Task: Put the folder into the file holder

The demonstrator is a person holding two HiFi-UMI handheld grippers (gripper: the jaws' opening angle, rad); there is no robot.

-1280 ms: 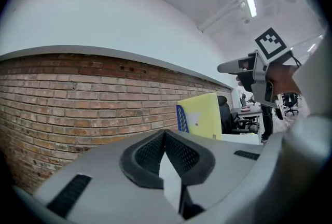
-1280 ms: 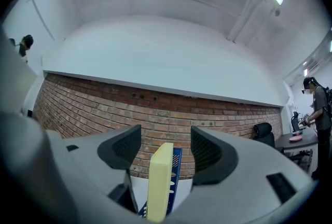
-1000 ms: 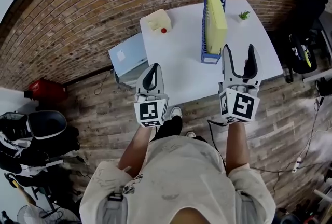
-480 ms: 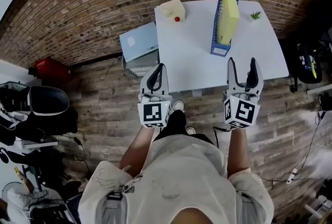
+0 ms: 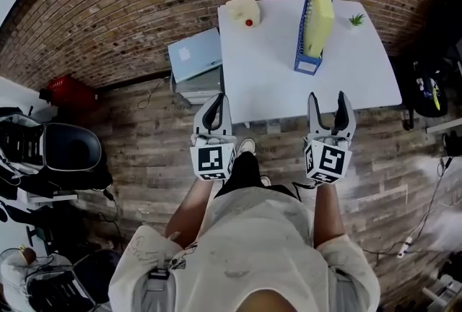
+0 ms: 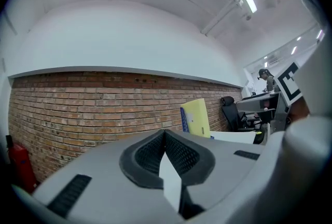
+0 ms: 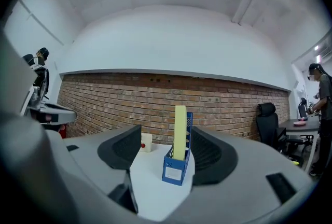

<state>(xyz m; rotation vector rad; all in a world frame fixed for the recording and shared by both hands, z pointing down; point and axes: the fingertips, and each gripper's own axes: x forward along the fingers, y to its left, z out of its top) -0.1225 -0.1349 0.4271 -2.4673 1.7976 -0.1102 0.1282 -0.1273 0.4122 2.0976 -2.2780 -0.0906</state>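
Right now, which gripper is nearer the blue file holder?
Right. The right gripper is almost in line with the blue file holder, short of it; the left gripper is farther to its left.

White rectangular table (image 5: 267, 79) on a wooden plank floor (image 5: 144, 137); cream box-shaped object (image 5: 242, 11) at the far left corner, small red ball (image 5: 249, 22) just beside it; blue file holder (image 5: 307, 63) upright right of centre; small green plant (image 5: 356, 19) near the far right corner.
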